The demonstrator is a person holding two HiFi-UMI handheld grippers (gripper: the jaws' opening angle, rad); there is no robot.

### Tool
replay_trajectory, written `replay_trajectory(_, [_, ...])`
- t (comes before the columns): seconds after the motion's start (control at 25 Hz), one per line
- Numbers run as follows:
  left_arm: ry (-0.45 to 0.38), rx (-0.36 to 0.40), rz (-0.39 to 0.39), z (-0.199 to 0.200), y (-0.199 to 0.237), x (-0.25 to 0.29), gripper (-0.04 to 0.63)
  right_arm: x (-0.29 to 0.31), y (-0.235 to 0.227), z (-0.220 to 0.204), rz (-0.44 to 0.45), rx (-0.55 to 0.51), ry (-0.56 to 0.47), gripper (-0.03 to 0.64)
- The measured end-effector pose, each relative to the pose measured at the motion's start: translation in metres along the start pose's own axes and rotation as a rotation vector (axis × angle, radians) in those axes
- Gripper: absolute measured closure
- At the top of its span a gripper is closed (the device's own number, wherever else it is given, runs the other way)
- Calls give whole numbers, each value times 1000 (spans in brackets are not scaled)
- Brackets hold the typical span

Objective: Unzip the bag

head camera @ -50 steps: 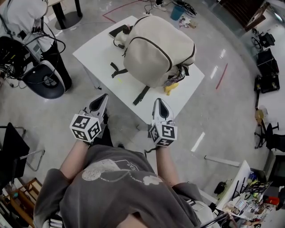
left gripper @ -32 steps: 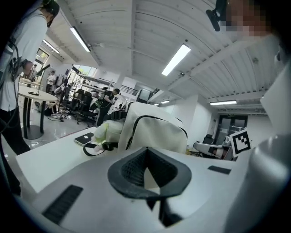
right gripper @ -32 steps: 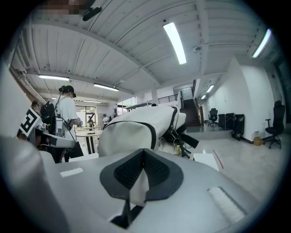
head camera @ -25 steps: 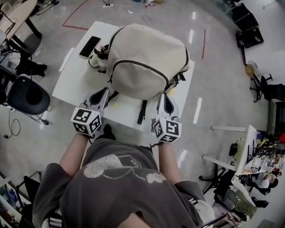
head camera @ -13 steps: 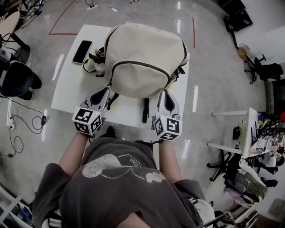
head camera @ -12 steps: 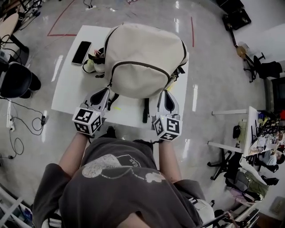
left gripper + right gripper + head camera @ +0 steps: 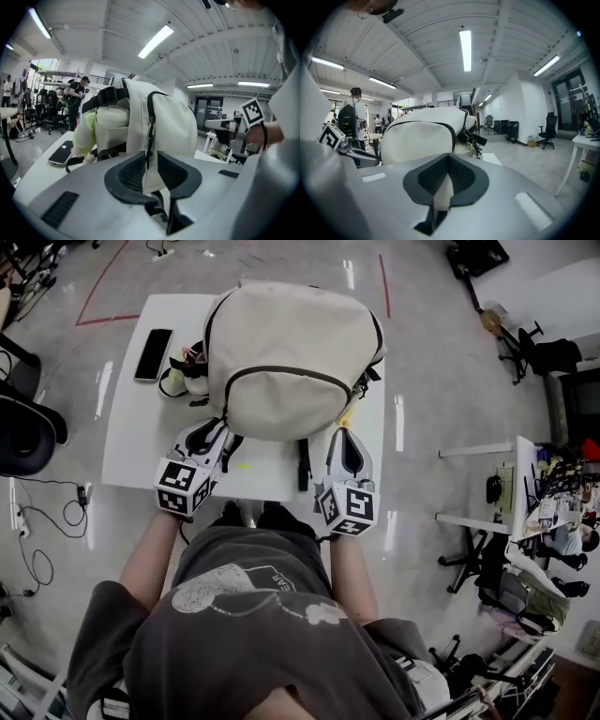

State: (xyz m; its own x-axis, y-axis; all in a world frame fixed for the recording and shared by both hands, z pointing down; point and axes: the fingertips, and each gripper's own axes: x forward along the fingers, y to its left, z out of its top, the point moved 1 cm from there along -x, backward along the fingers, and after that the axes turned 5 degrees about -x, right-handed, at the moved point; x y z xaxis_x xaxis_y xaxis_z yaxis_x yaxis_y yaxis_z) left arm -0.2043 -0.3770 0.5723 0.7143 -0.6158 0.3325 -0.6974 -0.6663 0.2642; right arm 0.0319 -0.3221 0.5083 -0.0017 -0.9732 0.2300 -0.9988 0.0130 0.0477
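Head view first: a phone (image 7: 153,341) lies on the left of the table (image 7: 127,451), well apart from the work. Next comes the left gripper (image 7: 214,430), aimed at the bag (image 7: 291,343). Its fingers (image 7: 129,173) have just been opening and stand spread, pinching nothing. The zipper pull (image 7: 150,130) hangs just ahead of the gap, so I think that is what it wants. The bag fills the middle of the table. The right gripper (image 7: 343,434) waits by the bag's right corner, fingers (image 7: 461,176) pressed together on nothing. Only a thin bare strip runs along the near edge, so room is tight.
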Motion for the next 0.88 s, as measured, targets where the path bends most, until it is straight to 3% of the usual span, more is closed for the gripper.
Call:
replay_trajectory(0.28, [-19, 90, 13, 0, 1, 14, 491, 4, -13, -3, 7, 0, 17, 617])
replay_trajectory(0.44, [-18, 80, 15, 1, 2, 17, 491, 10, -12, 1, 40, -12, 20, 617])
replay_trajectory(0.56, [-9, 73, 16, 1, -1, 20, 534, 14, -13, 5, 65, -23, 16, 617])
replay_trajectory(0.88, [-32, 53, 73, 4, -3, 4, 554, 20, -17, 11, 123, -30, 6, 617])
